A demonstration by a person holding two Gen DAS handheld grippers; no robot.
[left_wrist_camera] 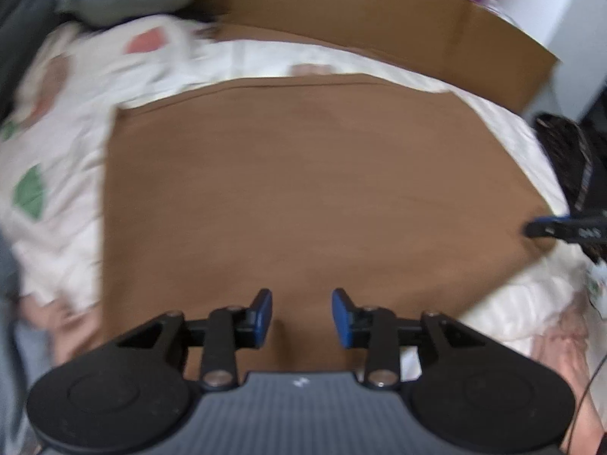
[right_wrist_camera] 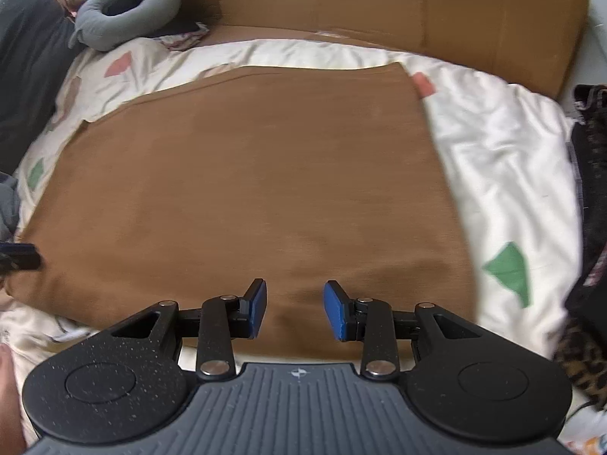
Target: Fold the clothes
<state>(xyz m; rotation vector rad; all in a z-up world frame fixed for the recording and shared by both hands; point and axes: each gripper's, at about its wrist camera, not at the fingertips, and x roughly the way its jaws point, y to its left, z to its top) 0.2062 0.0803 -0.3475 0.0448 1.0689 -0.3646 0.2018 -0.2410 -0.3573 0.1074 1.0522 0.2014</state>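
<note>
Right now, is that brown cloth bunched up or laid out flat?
Laid out flat: the brown cloth lies smooth on the bedsheet, its edges straight. Whether it is already folded double, I cannot tell.

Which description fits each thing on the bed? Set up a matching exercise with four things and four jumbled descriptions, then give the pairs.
Things:
1. brown garment
2. grey neck pillow
3. cardboard sheet
4. left gripper

Descriptions:
A. curled up at the far left corner
B. stands along the far edge of the bed
C. spread flat on the white bedcover
D. jaws apart, nothing between them

Pairs: 1-C, 2-A, 3-B, 4-D
</note>
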